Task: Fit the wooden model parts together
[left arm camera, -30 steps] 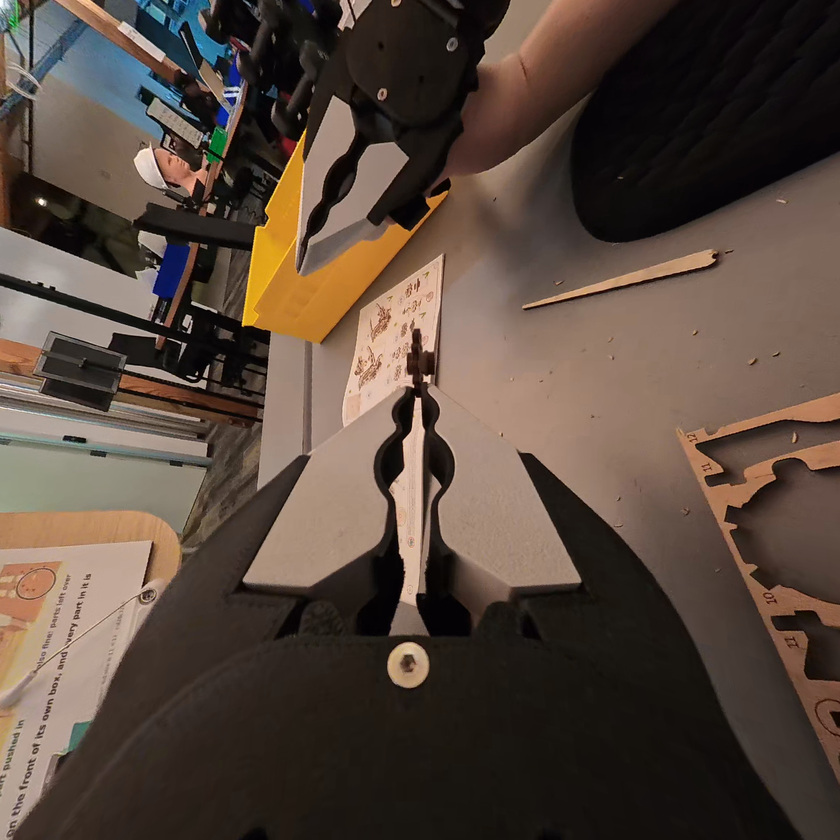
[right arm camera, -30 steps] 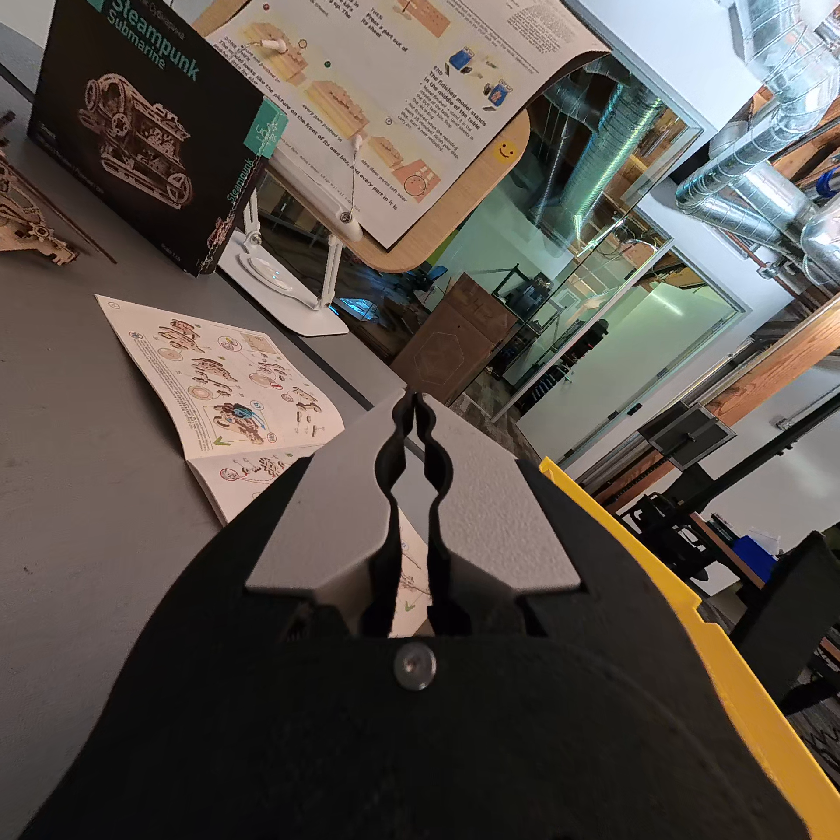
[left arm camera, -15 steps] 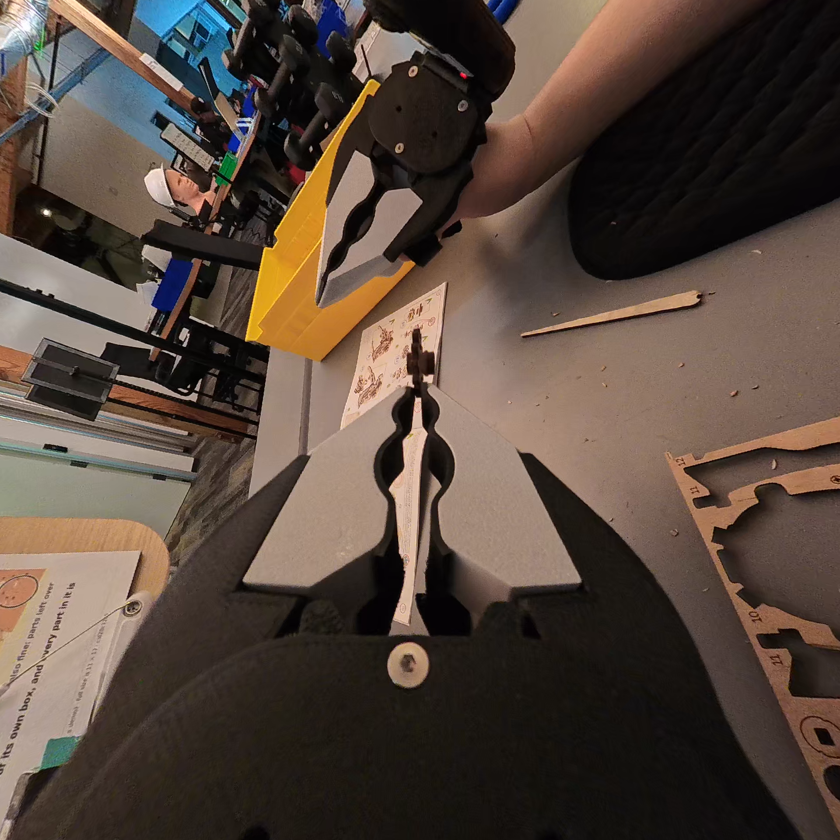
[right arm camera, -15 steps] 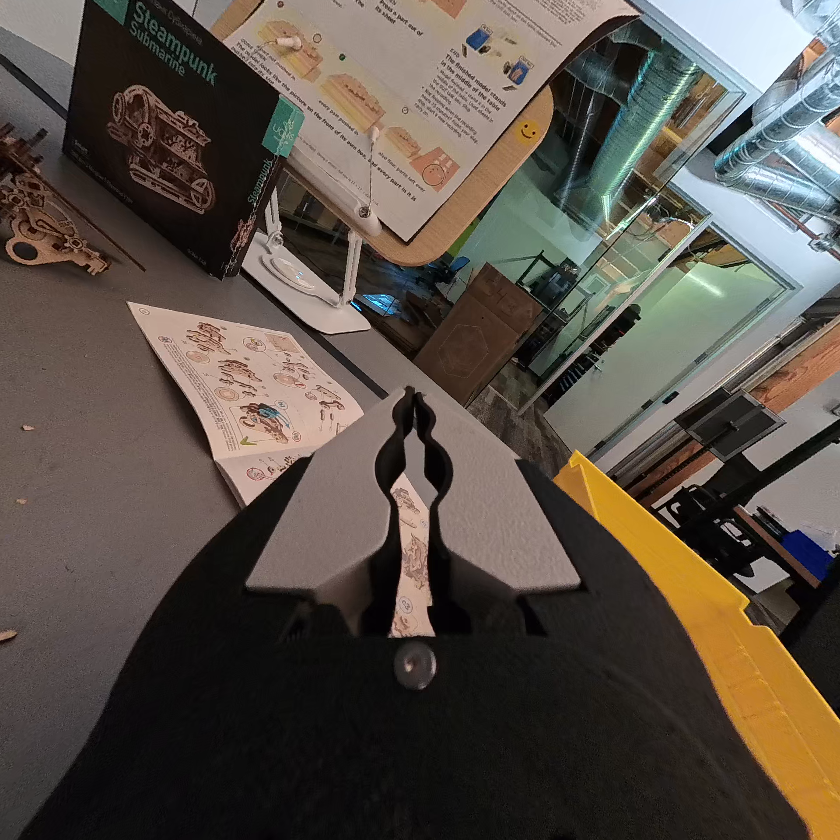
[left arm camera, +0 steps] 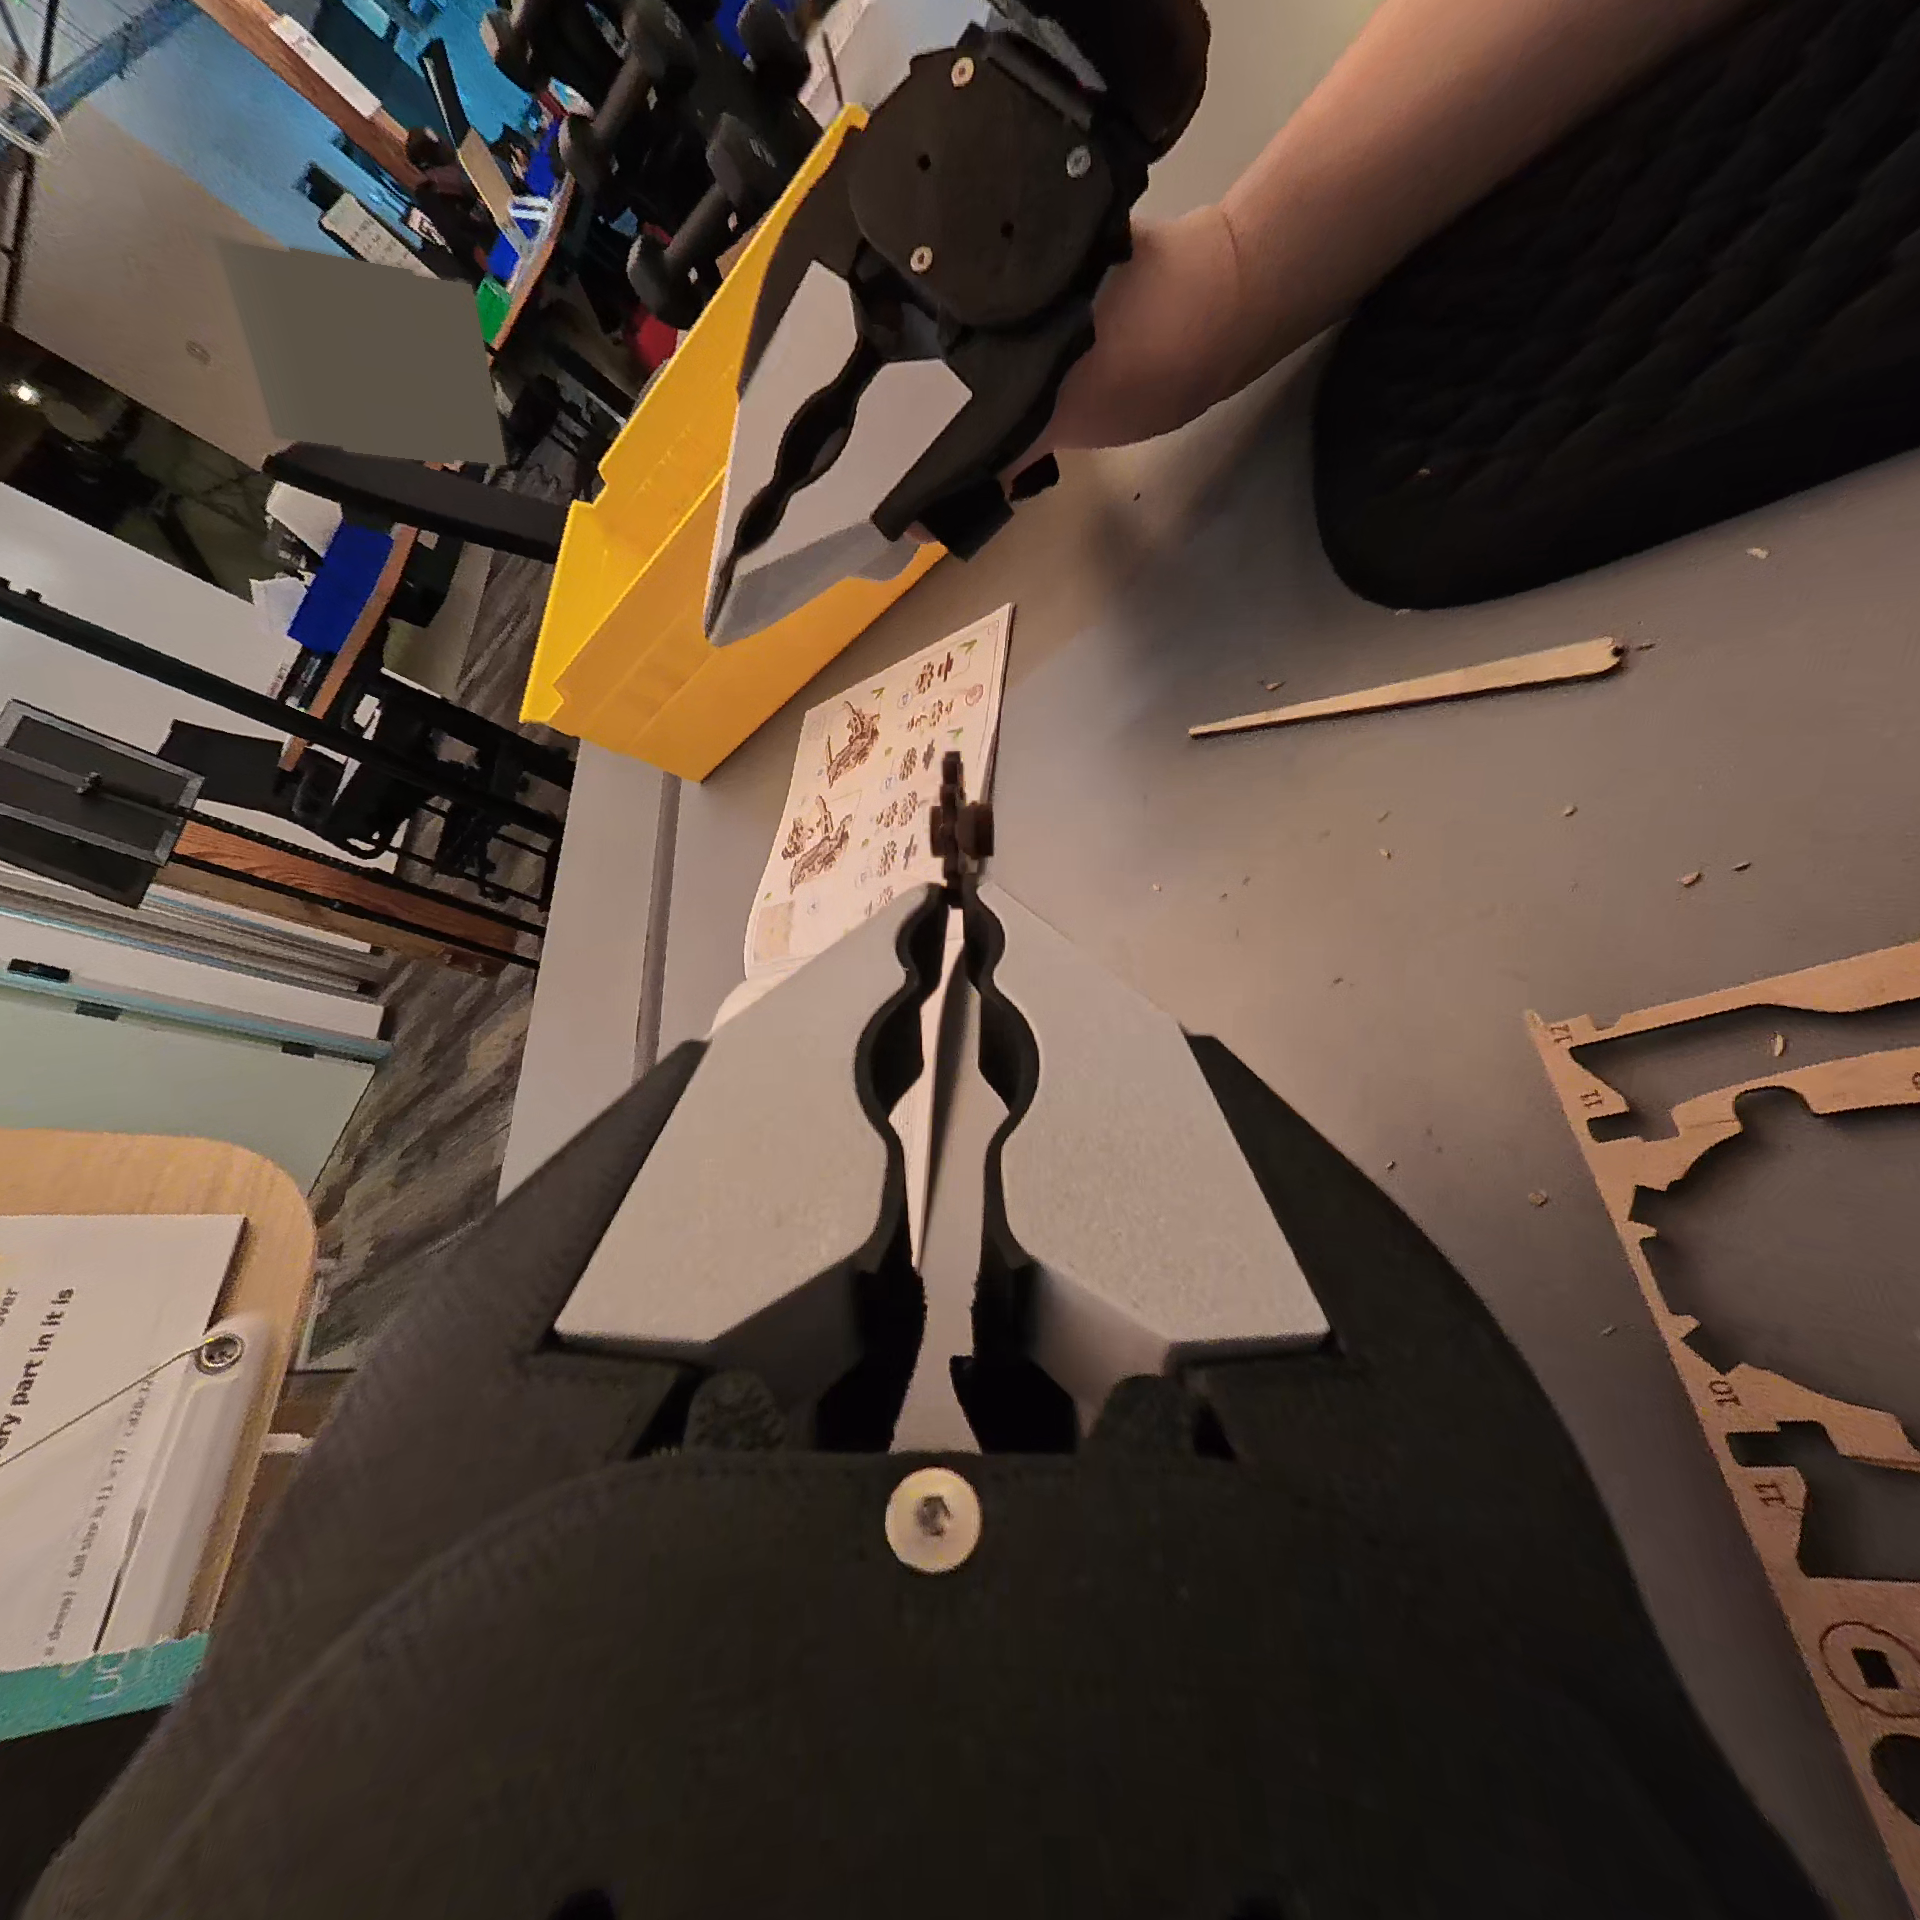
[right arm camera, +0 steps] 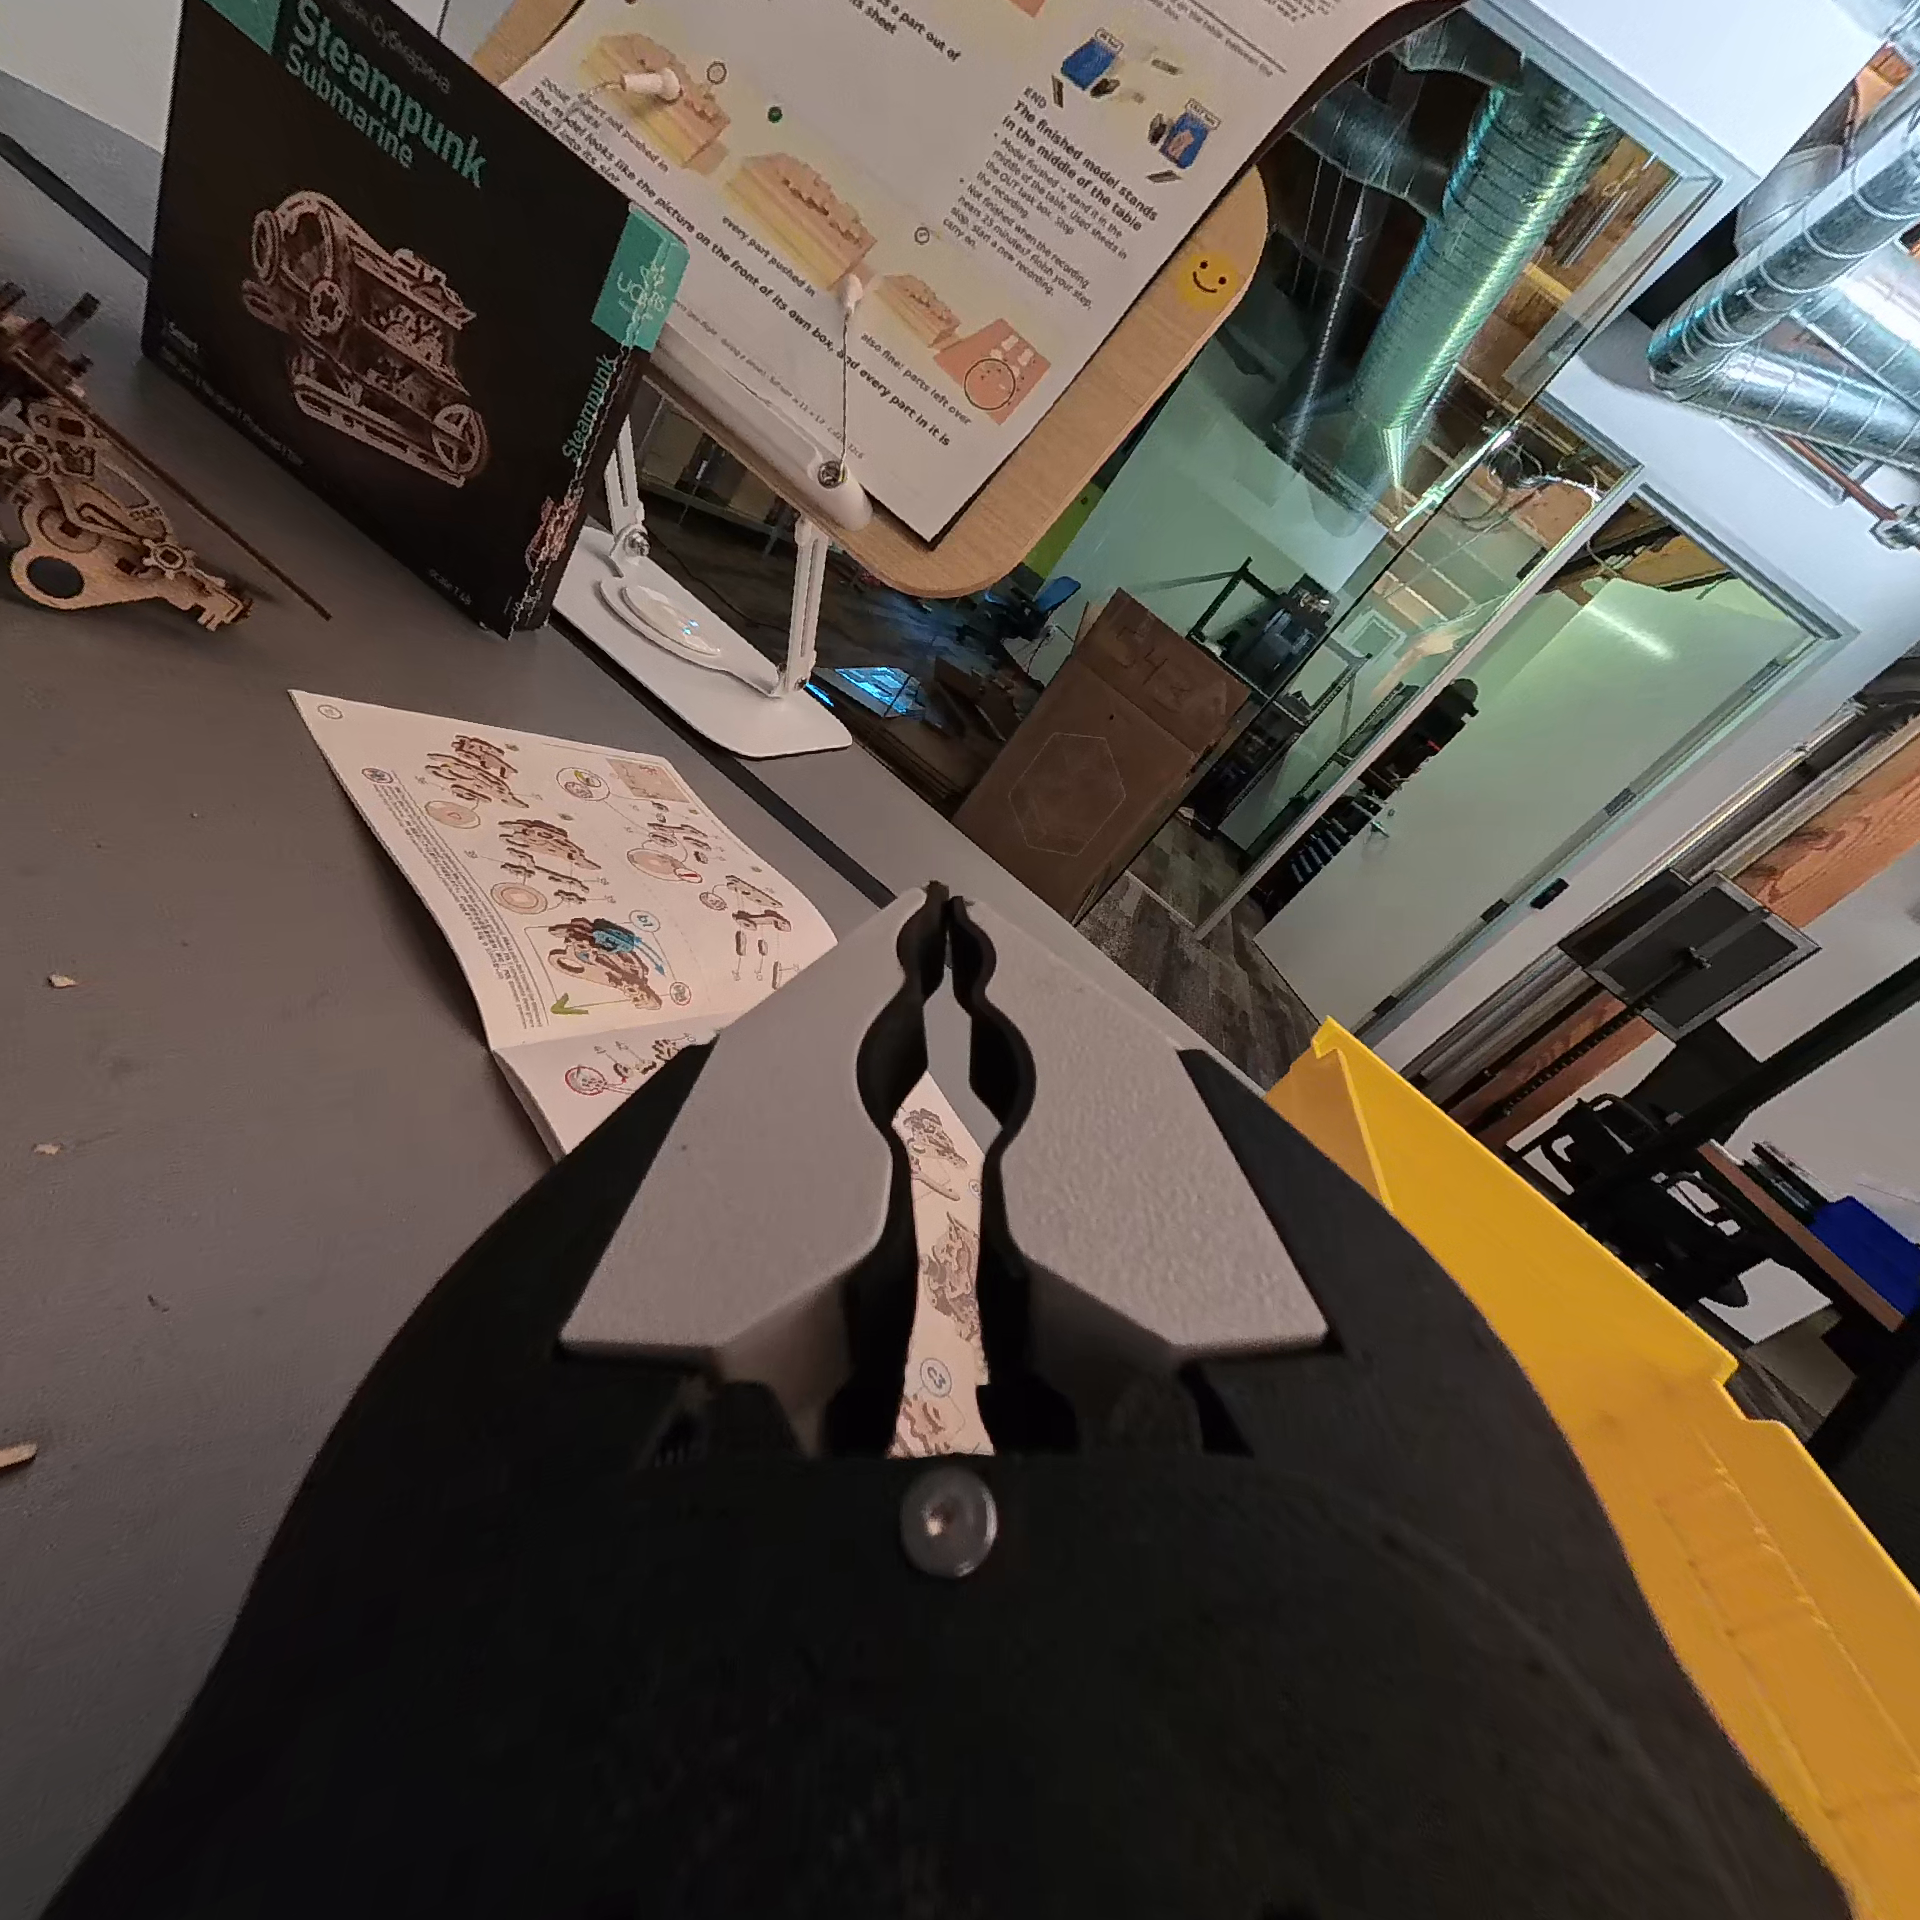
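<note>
While the left gripper [left arm camera: 954, 914] is pinching a small dark wooden gear piece [left arm camera: 956, 821] at its tips above the instruction booklet [left arm camera: 894, 779], the right gripper [left arm camera: 727, 613] is hanging over the yellow bin [left arm camera: 644, 623], fingers pressed together on nothing, a forearm [left arm camera: 1299, 239] reaching in behind it. Compared with a second ago, it is sitting lower and nearer (the part-built wooden model [right arm camera: 73, 520] is lying well apart, beside the dark box [right arm camera: 384, 301]).
</note>
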Demonstrator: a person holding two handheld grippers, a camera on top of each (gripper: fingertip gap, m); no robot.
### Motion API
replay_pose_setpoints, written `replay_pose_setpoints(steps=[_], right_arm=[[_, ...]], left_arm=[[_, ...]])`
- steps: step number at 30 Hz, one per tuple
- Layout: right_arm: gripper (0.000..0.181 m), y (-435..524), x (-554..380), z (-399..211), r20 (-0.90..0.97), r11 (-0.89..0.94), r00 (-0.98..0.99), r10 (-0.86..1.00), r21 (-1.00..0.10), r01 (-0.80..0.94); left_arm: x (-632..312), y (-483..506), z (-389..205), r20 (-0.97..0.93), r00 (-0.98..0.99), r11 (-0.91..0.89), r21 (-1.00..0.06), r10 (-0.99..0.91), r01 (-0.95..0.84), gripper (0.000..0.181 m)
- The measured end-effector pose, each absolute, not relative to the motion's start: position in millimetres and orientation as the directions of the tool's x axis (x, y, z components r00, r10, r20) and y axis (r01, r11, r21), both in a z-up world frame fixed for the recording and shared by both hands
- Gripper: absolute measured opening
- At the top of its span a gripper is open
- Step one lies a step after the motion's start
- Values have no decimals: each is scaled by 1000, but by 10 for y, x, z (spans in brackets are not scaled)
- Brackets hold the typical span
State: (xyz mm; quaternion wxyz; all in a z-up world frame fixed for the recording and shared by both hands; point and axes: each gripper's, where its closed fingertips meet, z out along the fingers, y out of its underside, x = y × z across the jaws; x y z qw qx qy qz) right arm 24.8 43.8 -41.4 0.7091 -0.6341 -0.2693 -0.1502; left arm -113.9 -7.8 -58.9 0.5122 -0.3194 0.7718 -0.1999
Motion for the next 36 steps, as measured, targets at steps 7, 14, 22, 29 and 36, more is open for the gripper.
replay_pose_setpoints(steps=[7,14,22,29,36], right_arm=[[0,437,243,-411,568,150,812,131,-821,550],[0,438,233,-412,570,153,811,134,-820,551],[0,438,221,-415,575,156,807,136,-817,556],[0,431,240,-391,581,159,805,120,-811,562],[0,347,457,-157,594,171,804,-16,-791,587]], left_arm=[[-1152,-71,-560,-599,-269,656,-703,-754,-275,0],[-1166,-38,-505,-598,-251,649,-711,-761,-270,0],[-1162,-58,-571,-641,-272,696,-664,-718,-273,0],[-1196,29,-737,-656,-306,723,-605,-690,-334,0],[-1283,91,-1241,-604,-437,744,-490,-666,-455,0]])
